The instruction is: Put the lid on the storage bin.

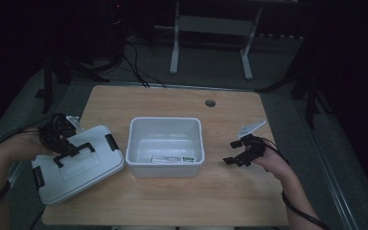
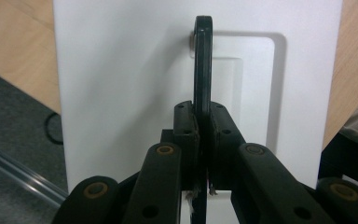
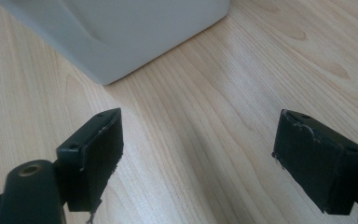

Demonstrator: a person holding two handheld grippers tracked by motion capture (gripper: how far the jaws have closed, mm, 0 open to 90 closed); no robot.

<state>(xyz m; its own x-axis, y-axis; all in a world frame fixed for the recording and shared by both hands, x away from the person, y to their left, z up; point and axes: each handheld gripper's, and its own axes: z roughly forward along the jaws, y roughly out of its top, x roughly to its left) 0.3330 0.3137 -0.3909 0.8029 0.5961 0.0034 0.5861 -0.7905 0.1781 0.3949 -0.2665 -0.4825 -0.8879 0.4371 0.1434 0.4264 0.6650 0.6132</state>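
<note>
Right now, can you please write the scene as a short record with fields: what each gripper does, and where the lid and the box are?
left gripper: shut on the black handle of the lid
lid: white, at the table's left edge, beside the box
right gripper: open, empty, over bare wood to the right of the box
box: white, open, mid-table, a small flat packet inside
table: light wood

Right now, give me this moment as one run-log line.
left tool: shut on lid handle | lid: left of bin | right tool: open, holding nothing, right of bin | bin: open, small packet inside
</note>
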